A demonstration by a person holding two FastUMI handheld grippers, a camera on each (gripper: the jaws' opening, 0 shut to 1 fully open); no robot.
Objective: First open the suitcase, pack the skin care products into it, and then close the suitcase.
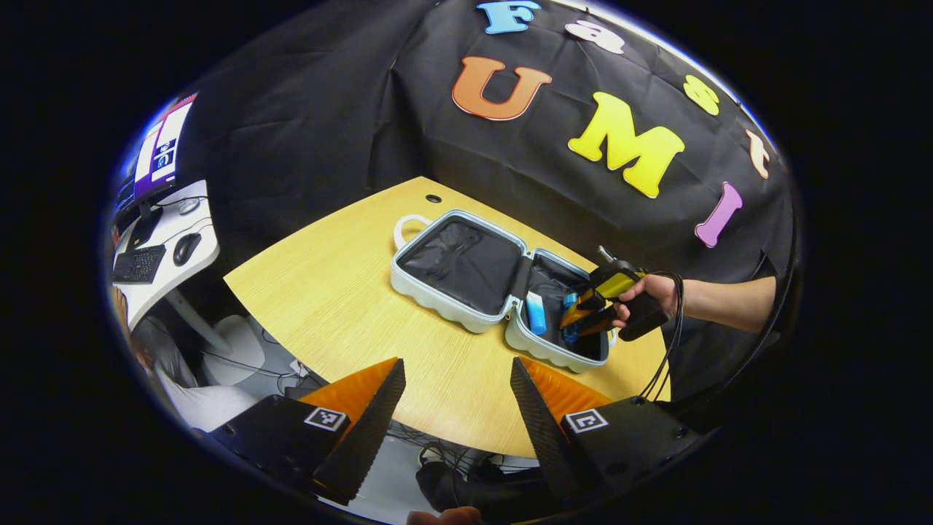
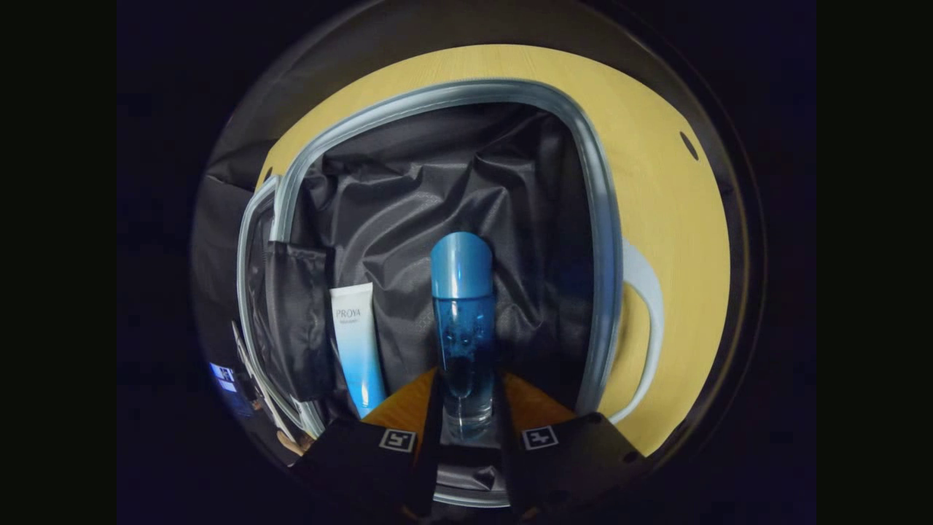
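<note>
Right gripper (image 2: 466,408): clamped on translucent blue bottle with rounded blue cap (image 2: 462,306), held over the black-lined half of the open pale-grey hard-shell suitcase (image 2: 605,240). White-and-blue tube (image 2: 357,343) lies inside, just beside.

Risk: smooth bottle gripped near its base may pivot or slip, or knock the tube on release.

Left gripper (image 1: 455,408): fingers apart, holding nothing, hovering off the wooden table (image 1: 328,292) edge, aimed at the suitcase.

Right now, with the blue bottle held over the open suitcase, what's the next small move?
Probably lower the blue bottle onto the lining and open the right gripper: its fingers clamp the bottle's base inside the suitcase, beside the tube.
</note>
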